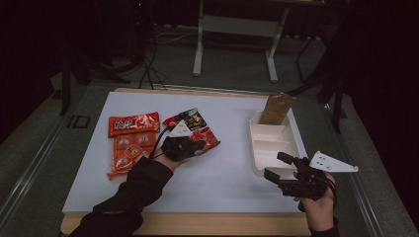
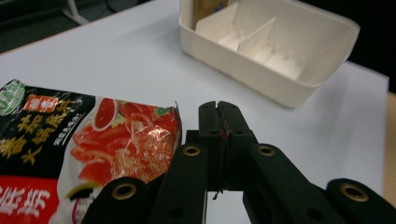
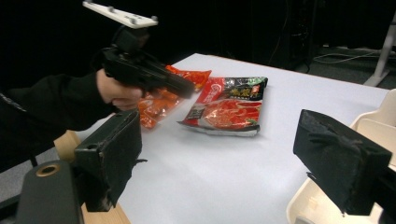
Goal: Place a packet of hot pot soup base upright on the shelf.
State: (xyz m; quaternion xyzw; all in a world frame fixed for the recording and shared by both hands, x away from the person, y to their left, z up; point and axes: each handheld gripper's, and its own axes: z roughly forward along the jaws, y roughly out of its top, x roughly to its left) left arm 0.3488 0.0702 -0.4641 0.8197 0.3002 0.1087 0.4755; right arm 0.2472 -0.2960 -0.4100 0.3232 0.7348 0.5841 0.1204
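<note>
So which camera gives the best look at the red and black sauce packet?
The right gripper view: the red and black sauce packet lies whole and flat on the table. The left gripper view shows its print close up, but cropped at the edge. In the high view the left gripper covers part of it.

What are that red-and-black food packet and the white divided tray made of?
The food packet looks like thin glossy plastic film: it crinkles and shines. The tray seems to be matte, stiff moulded plastic with smooth thin walls; it could be pulp fibre.
</note>
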